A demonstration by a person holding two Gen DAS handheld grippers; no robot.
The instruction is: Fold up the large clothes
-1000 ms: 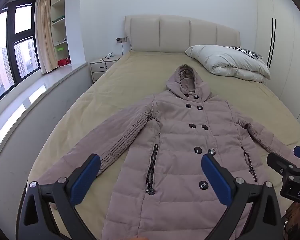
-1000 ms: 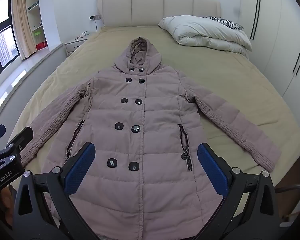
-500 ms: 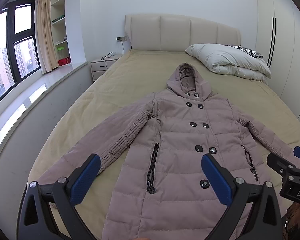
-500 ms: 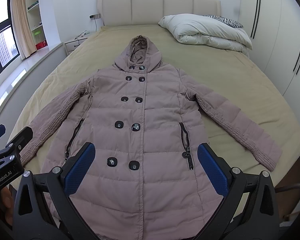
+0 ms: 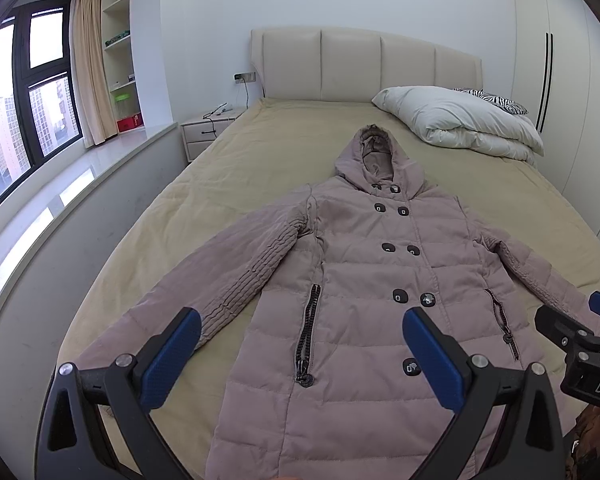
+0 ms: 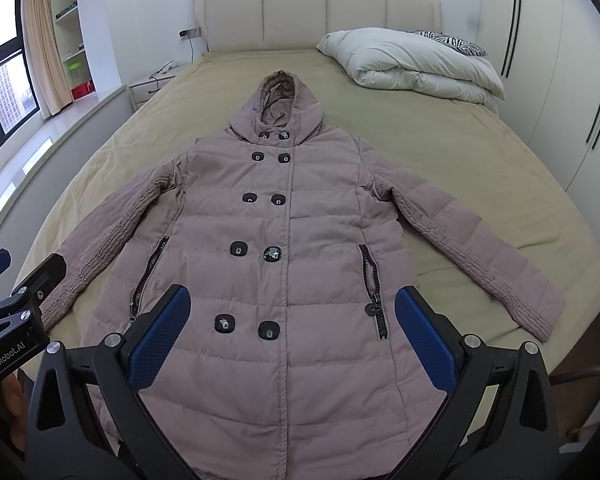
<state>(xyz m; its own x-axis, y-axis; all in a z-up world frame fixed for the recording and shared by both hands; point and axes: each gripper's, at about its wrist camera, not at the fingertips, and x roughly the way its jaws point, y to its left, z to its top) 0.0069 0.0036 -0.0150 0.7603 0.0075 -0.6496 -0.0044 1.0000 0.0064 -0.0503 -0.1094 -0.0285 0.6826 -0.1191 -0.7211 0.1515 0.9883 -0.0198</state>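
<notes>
A mauve hooded puffer coat (image 5: 372, 280) lies flat and face up on the bed, hood toward the headboard, both sleeves spread out; it also shows in the right wrist view (image 6: 284, 240). My left gripper (image 5: 300, 356) is open and empty, held above the coat's lower left part. My right gripper (image 6: 292, 336) is open and empty, above the coat's hem near the bottom buttons. The right gripper shows at the right edge of the left wrist view (image 5: 580, 344). The left gripper shows at the left edge of the right wrist view (image 6: 16, 304).
The bed (image 5: 260, 168) has a tan cover and a padded headboard (image 5: 364, 64). A folded white duvet (image 5: 456, 120) lies at the head on the right. A nightstand (image 5: 208, 132) and window ledge (image 5: 60, 200) are on the left, wardrobes (image 6: 560, 60) on the right.
Both views have drifted slightly; the coat sits a little higher in the frames. Both grippers stay open and empty.
</notes>
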